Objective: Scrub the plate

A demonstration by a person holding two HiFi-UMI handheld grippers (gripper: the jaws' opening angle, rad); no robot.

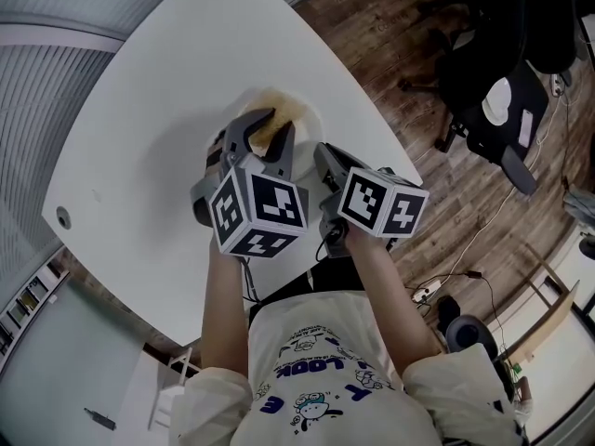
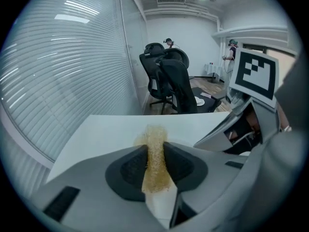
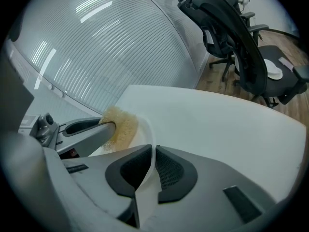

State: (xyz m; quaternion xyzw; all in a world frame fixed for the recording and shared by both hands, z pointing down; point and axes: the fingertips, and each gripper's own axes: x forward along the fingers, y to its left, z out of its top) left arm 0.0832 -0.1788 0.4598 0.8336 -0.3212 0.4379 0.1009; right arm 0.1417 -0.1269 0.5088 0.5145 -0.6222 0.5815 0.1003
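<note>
A white plate [image 1: 307, 119] lies on the white table [image 1: 167, 119], mostly covered by the two grippers. My left gripper [image 2: 155, 149] is shut on a yellow fibrous scrubber [image 2: 155, 158]; the same scrubber [image 1: 270, 128] presses against the plate's inside and also shows as a tan scrubber [image 3: 120, 127] in the right gripper view. My right gripper [image 3: 153, 161] is shut on the plate's rim [image 3: 147, 178], a thin white edge [image 3: 145, 129] running between its dark pads. In the head view the left gripper [image 1: 265, 137] sits over the plate and the right gripper [image 1: 327, 161] holds its near side.
Black office chairs [image 1: 502, 82] stand on the wooden floor past the table's right edge. A round grommet [image 1: 62, 217] sits near the table's left corner. Window blinds [image 2: 58, 71] run along the left side. Cables [image 1: 446, 286] lie on the floor.
</note>
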